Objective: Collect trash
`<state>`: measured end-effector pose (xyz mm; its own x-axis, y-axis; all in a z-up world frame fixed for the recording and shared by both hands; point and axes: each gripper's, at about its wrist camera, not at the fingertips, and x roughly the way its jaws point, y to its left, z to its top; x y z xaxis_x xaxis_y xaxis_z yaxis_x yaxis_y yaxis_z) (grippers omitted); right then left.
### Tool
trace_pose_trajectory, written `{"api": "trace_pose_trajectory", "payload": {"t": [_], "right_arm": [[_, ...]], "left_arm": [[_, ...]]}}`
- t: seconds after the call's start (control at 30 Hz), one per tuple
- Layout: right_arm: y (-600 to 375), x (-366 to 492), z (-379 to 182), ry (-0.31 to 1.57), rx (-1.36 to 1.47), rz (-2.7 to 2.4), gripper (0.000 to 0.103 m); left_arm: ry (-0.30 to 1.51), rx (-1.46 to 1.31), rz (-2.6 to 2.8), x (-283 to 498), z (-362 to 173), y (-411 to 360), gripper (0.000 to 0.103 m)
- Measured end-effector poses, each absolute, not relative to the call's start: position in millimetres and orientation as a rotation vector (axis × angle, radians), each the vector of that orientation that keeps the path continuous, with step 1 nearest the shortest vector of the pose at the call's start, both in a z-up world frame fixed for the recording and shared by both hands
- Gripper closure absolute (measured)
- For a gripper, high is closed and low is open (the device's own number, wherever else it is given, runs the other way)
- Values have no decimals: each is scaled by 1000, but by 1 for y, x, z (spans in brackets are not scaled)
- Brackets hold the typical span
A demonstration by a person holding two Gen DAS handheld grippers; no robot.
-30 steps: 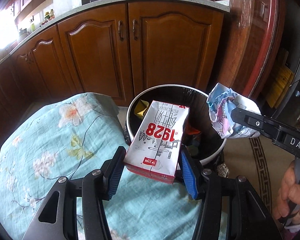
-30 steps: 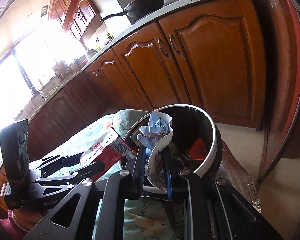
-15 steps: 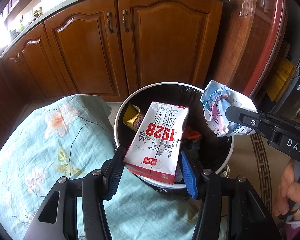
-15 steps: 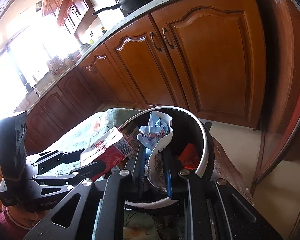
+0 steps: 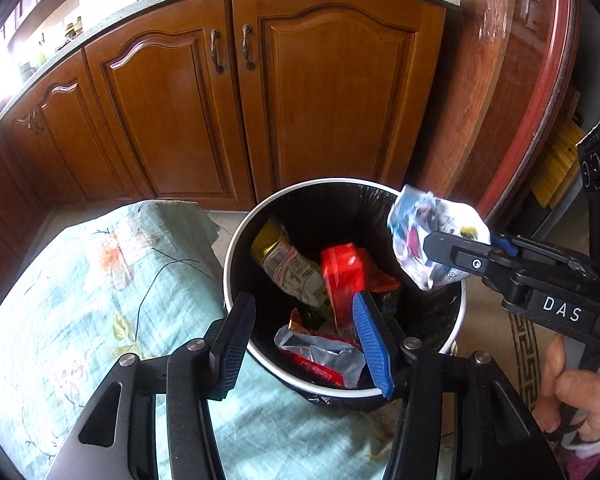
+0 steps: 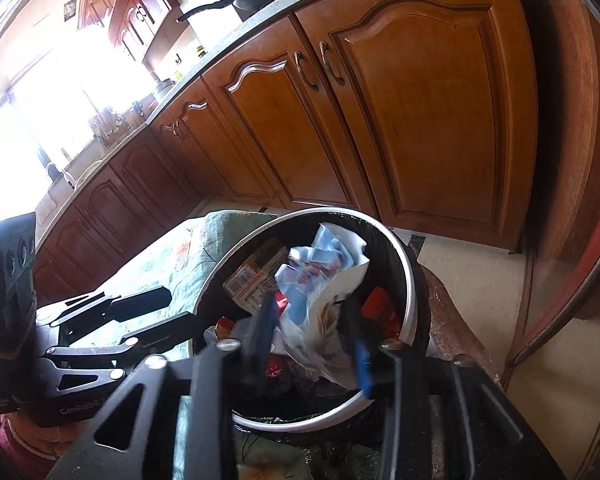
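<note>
bin (image 5: 236,240): black, white rim | cloth (image 5: 80,300): teal floral | carton (image 5: 342,276): red

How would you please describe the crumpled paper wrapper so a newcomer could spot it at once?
Find the round white-rimmed trash bin with a black liner, below the wooden cabinet doors. Over its right rim, between the right claw's fingers, hangs the crumpled paper wrapper. It alone is pale blue and white, above the bin's trash.

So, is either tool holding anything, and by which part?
Left tool: nothing; the red carton lies in the black-lined bin. Right tool: jaws have just been opening, with the crumpled blue-and-white paper loose between them at its lower end.
</note>
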<state>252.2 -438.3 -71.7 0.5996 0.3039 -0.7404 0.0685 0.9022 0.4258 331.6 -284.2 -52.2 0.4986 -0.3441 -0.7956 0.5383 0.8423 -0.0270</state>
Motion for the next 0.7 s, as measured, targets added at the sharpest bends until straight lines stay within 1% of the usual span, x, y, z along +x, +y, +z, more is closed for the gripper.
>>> {"api": "trace_pose_trajectory", "payload": {"t": [0.07,0.23,0.37,0.43,0.5,0.53,0.6,0.63,0.7], "right_arm": [[-439,251,-72,921,447,140,55],[-440,246,-71,916,465,135,54],[-436,239,-69,907,472,134,53],[-434,235,-65,897,478,134,50],[-430,229,-62,883,481,134,43],[-428,225,-60,874,481,133,42],[-422,216,-55,853,480,126,32],[-419,212,-53,843,481,124,28],[-411,204,-51,825,486,121,17]], "left_arm": [[901,230,-533,330,-53,-280,51],[903,200,-522,324,-54,-267,51],[901,147,-512,316,-53,-252,48],[893,117,-507,311,-51,-242,47],[884,79,-497,306,-50,-231,45],[878,61,-491,301,-49,-225,43],[868,27,-480,293,-49,-215,41],[864,8,-473,289,-49,-208,39],[855,-31,-461,279,-49,-195,37]]}}
